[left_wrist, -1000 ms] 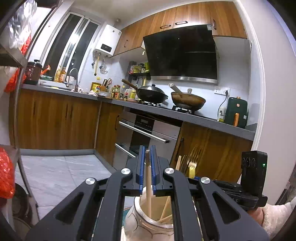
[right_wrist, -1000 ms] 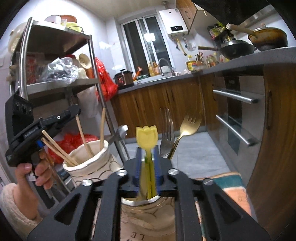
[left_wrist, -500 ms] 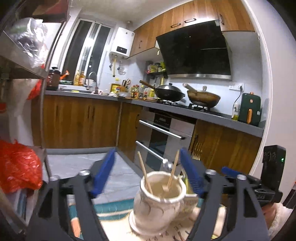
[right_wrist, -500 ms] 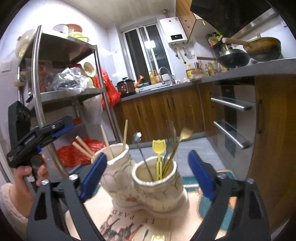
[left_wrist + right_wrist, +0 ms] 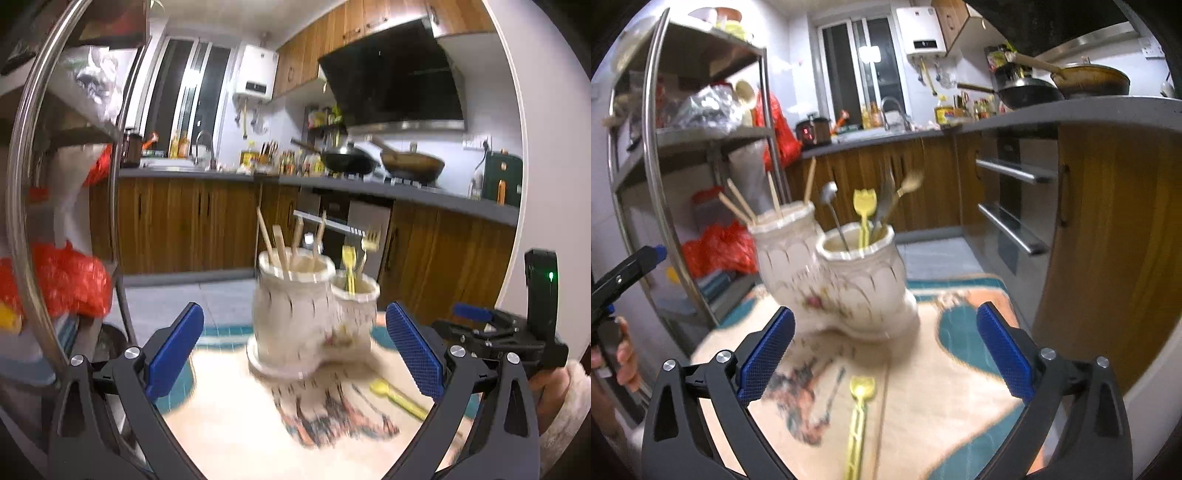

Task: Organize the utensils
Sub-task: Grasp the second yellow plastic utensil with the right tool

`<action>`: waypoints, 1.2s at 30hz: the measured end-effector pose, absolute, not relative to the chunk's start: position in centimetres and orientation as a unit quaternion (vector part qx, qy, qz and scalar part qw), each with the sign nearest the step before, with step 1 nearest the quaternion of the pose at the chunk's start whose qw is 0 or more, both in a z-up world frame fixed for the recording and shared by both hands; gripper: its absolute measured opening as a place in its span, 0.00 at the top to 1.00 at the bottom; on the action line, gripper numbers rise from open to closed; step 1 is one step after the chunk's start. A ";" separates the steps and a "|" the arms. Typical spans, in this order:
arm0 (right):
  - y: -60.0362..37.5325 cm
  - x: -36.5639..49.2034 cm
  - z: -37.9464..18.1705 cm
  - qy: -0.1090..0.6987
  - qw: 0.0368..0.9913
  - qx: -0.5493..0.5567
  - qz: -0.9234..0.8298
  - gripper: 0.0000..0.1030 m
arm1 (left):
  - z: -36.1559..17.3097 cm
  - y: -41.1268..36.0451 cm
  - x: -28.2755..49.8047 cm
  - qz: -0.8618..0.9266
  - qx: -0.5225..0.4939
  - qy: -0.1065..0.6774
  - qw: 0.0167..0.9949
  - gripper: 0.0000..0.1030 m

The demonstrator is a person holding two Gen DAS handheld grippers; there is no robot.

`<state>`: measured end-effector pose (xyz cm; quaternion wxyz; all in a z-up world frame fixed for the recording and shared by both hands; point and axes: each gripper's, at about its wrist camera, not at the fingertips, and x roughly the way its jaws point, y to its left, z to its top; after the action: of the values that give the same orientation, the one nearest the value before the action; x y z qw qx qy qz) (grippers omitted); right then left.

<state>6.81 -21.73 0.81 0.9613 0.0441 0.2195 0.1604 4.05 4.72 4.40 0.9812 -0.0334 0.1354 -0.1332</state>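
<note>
Both our tongs now stand wide apart and hold nothing — the left gripper [image 5: 294,349] has let go its chopstick, the right gripper [image 5: 885,349] its yellow tulip fork [image 5: 863,216]. We have drawn back from the twin ceramic holder [image 5: 842,280]; chopsticks [image 5: 279,248] fill its taller cup. Another yellow fork [image 5: 858,417] lies loose on the mat [image 5: 945,387] — any lettering there is blurred.

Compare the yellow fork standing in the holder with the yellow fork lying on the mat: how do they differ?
The yellow fork in the holder stands upright, head up, in the nearer cup; the yellow fork on the mat lies flat, outside the holder, between the fingers of the open right claw. Both share the tulip-shaped head and the colour.
</note>
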 end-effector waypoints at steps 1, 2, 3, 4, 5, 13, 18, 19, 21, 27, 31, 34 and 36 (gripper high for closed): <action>-21.7 6.8 0.5 0.227 0.960 0.039 0.157 0.05 | 3.8 4.5 3.8 -0.131 -0.037 0.144 0.980 0.05; -21.7 6.8 0.0 0.239 0.958 0.033 0.153 0.05 | 3.1 4.3 3.7 -0.132 -0.041 0.155 0.978 0.05; -21.7 6.7 -0.4 0.247 0.957 0.028 0.150 0.05 | 2.4 4.1 3.6 -0.130 -0.044 0.165 0.977 0.05; -21.7 6.8 -0.9 0.258 0.955 0.021 0.146 0.05 | 1.5 3.9 3.7 -0.126 -0.046 0.180 0.975 0.05; -21.7 6.8 -1.3 0.267 0.953 0.015 0.143 0.05 | 0.8 3.6 3.8 -0.121 -0.047 0.194 0.972 0.05; -20.7 6.8 -3.5 0.307 0.942 -0.028 0.135 0.05 | -2.9 3.0 4.8 -0.079 -0.030 0.241 0.967 0.05; -19.0 6.1 -3.6 0.314 0.931 -0.045 0.178 0.14 | -4.3 3.3 5.5 -0.090 -0.043 0.273 0.957 0.05; -18.7 5.9 -3.7 0.317 0.929 -0.053 0.181 0.18 | -4.2 3.3 5.4 -0.091 -0.041 0.268 0.958 0.05; -18.0 5.9 -4.0 0.328 0.924 -0.060 0.188 0.41 | -4.1 3.1 5.4 -0.093 -0.036 0.266 0.959 0.05; -16.4 6.2 -5.1 0.366 0.905 -0.077 0.205 0.72 | -4.1 2.9 5.6 -0.105 -0.030 0.271 0.956 0.05; -16.0 6.6 -5.7 0.378 0.900 -0.087 0.200 0.78 | -4.1 3.0 5.8 -0.107 -0.034 0.275 0.955 0.05; -16.0 7.1 -6.1 0.388 0.896 -0.086 0.196 0.79 | -4.1 2.9 5.8 -0.108 -0.034 0.277 0.954 0.05; -16.0 7.6 -6.2 0.392 0.896 -0.074 0.194 0.79 | -4.1 2.8 5.8 -0.108 -0.031 0.276 0.954 0.05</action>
<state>7.58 -15.95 -6.23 0.8960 -0.0745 0.3921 0.1945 5.80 2.83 -4.13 0.9544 -0.0313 0.2764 -0.1081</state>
